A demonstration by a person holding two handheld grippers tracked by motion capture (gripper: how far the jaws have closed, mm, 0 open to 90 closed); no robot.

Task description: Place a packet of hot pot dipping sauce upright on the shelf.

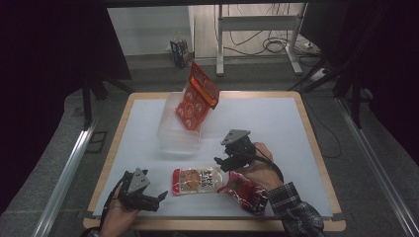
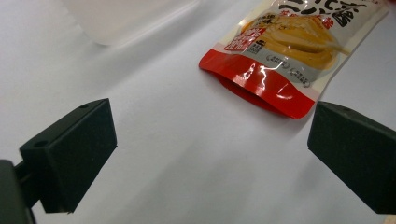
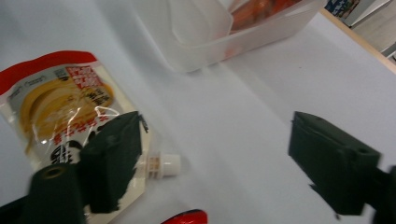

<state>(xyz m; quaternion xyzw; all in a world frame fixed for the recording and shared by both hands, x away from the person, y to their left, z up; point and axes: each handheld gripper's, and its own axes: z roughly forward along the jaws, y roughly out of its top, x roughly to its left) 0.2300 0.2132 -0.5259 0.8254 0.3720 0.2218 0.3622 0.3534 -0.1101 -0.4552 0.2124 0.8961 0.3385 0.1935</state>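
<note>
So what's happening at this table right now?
A person is working with snack packs on a white table. The right hand-held gripper hovers open at the cap end of a spouted pouch lying flat, pads not yet on it. The left hand-held gripper sits open near the pouch's other end. An orange pack leans in a clear tub; a red pack lies by the right wrist.

Orange snack bag [image 1: 197, 98]; red packet [image 1: 245, 191]

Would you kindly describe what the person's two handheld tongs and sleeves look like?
Both tongs, left and right, are black, each with blocky jaws, a grey three-cornered plate on top and a trailing black cable. The right forearm wears a dark plaid sleeve.
</note>
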